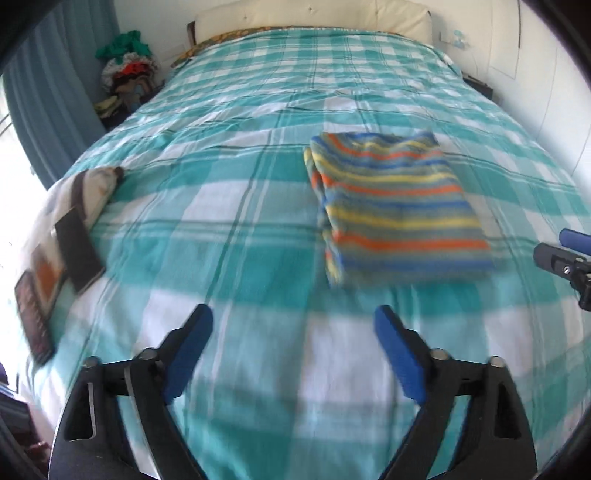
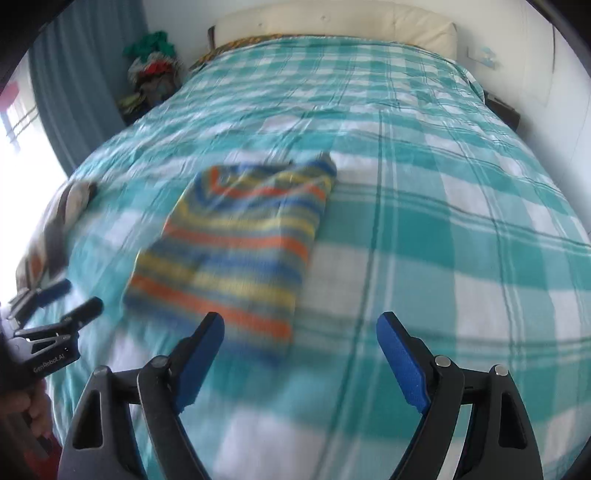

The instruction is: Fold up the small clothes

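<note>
Left gripper (image 1: 293,325), black frame with blue padded fingers (image 1: 192,347), is spread wide, nothing between the pads, not touching anything. It hangs above the teal-and-white checked bedspread (image 1: 229,206). Both pads are empty and apart from the cloth.

Right gripper (image 2: 300,330), same black frame and blue pads (image 2: 400,354), is also spread wide and empty. Its left finger tip appears just over the near edge of the garment in its own view; contact cannot be told because of blur.

Folded multicolour striped knit garment (image 1: 395,206), orange, yellow, blue and grey-green bands, lies flat on the bedspread as a rough rectangle, mid-bed. In the left wrist view it sits ahead and to the right of the left gripper, well apart from its fingers. In the right wrist view the same garment (image 2: 236,240) lies ahead and left of centre.

The right gripper's tip also shows at the right edge of the left view (image 1: 565,258), beside the garment's near right corner. The left gripper shows at the lower left of the right view (image 2: 55,306), fingers apart.

A white and dark-brown printed cloth item (image 1: 62,229) lies on the bed's left edge, well apart from the garment. A pile of mixed coloured clothes (image 1: 127,70) sits beside the bed near the blue-grey curtain (image 1: 51,74). A cream padded headboard (image 1: 314,14) is at the far end.
</note>
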Available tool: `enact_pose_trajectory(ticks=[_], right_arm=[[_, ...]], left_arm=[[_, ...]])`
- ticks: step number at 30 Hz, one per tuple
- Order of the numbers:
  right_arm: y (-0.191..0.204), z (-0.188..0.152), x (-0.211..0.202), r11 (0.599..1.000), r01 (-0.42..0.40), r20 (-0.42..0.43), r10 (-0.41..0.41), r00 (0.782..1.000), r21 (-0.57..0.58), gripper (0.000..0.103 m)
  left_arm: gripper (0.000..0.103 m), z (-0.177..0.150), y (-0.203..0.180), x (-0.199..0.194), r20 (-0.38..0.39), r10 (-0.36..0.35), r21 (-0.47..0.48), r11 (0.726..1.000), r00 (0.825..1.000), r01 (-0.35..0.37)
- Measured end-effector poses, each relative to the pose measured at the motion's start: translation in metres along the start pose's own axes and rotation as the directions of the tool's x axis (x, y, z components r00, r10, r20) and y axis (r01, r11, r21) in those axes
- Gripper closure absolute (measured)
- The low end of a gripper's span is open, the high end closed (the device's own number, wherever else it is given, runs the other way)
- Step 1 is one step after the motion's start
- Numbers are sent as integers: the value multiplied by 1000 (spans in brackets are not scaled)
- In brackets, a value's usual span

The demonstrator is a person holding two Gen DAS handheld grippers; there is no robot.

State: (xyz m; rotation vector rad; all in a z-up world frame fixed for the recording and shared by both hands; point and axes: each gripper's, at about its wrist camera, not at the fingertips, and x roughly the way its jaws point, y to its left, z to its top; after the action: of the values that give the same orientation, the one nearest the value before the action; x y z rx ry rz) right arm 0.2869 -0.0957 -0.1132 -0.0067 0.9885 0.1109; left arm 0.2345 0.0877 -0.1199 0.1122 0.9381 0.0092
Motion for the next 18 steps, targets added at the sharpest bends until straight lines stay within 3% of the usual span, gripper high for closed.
enact_pose_trajectory(ticks=[5, 11, 14, 18], right_arm=[[13, -63, -84, 1000, 5, -13, -5, 1000, -22, 18], [29, -130, -181, 997, 28, -3, -28, 1000, -66, 14], [36, -155, -226, 996, 8, 7, -7, 1000, -86, 14], [42, -184, -286, 988, 30, 45, -23, 999, -155, 13]], left_arm=[[5, -41, -5, -89, -10, -65, -45, 997, 998, 65], [4, -80, -23, -190, 101, 105, 47, 993, 989, -110], [4, -103, -26, -223, 57, 83, 21, 996, 995, -84], [4, -128, -34, -252, -69, -29, 19, 999, 997, 30]])
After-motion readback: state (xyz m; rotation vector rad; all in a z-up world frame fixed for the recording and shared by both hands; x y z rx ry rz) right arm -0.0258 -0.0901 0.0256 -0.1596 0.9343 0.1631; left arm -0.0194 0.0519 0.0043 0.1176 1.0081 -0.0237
